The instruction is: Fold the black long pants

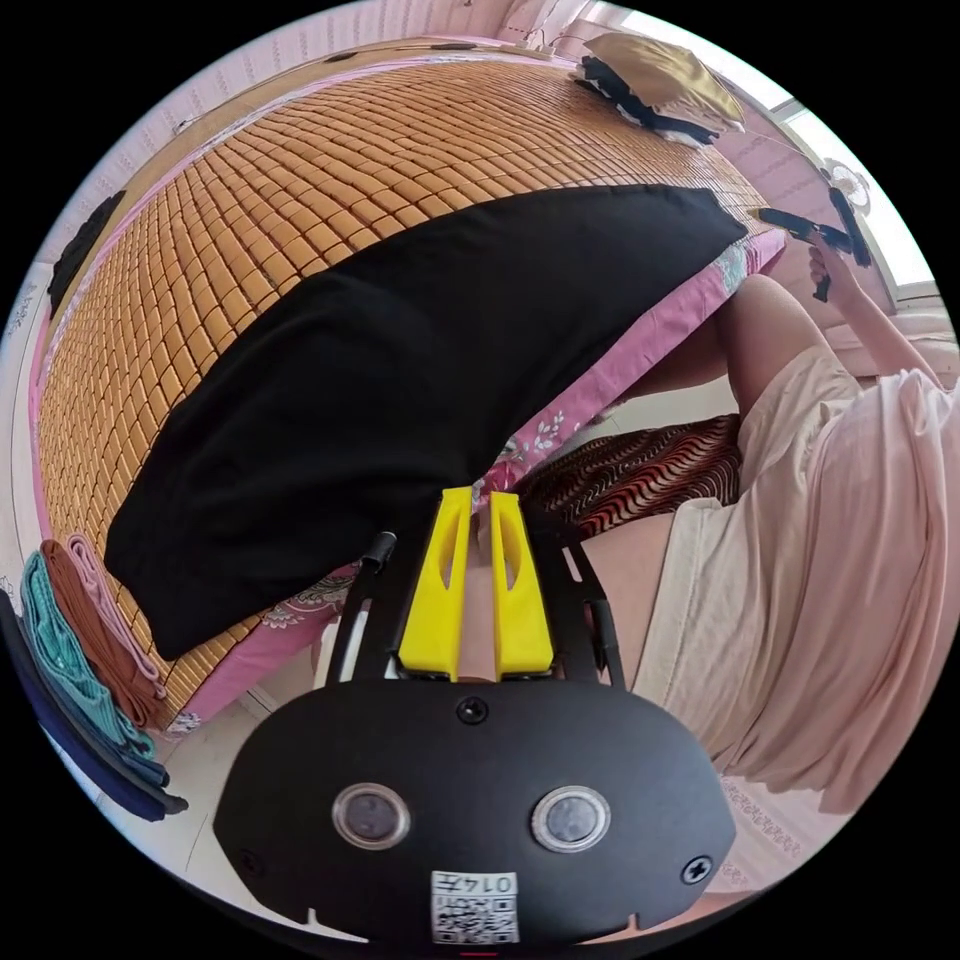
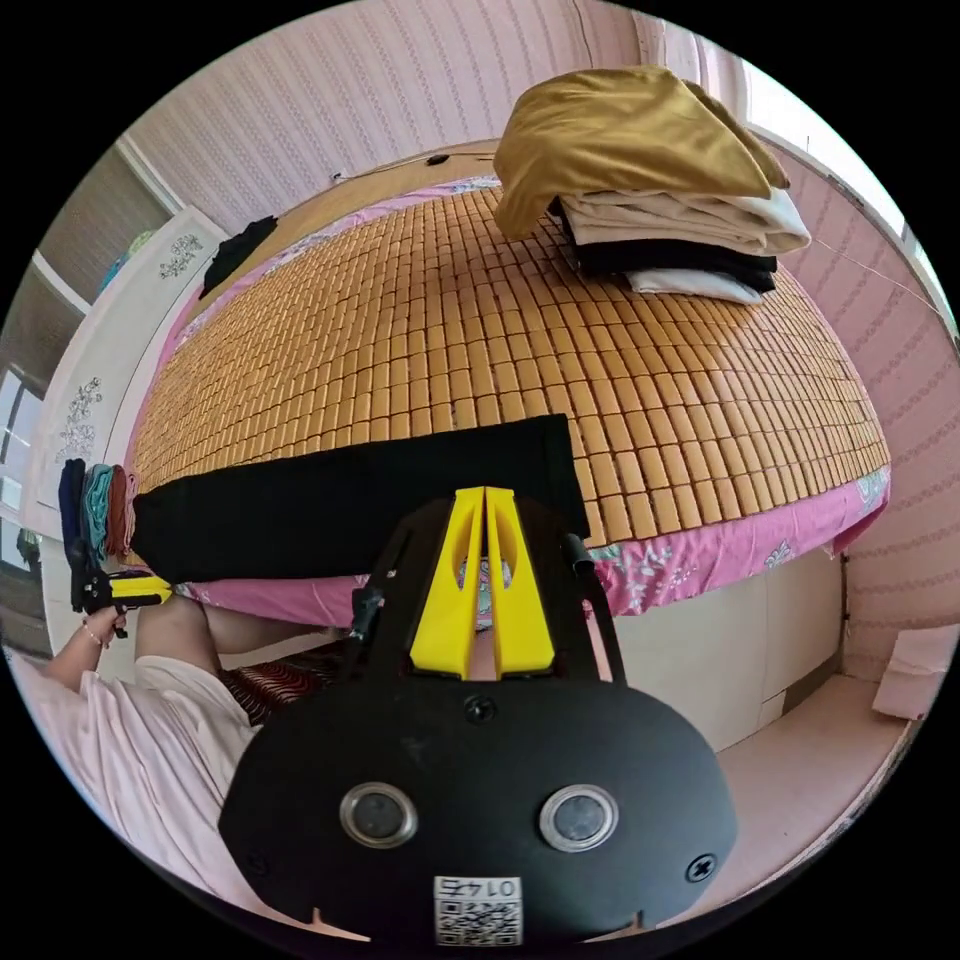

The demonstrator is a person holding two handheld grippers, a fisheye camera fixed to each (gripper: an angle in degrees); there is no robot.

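Black fabric, the long pants (image 1: 400, 390), lies folded into a long band on the bamboo mat (image 1: 260, 200) along the near edge of the bed, running from about eight o'clock to two o'clock in the left gripper view. In the right gripper view the same pants (image 2: 350, 510) stretch from nine o'clock toward the centre, just above the pink sheet (image 2: 720, 560). The left gripper (image 1: 480, 497) has its yellow jaws drawn nearly together, tips at the pants' edge, though whether they pinch cloth cannot be told. The right gripper (image 2: 484, 492) likewise shows a narrow slit between its jaws, tips just over the pants' end, with its grip unclear. A stack of folded clothes (image 2: 650, 180) topped in gold sits at one o'clock in the right gripper view. Folded coloured garments (image 1: 90, 650) lie at eight o'clock in the left gripper view.
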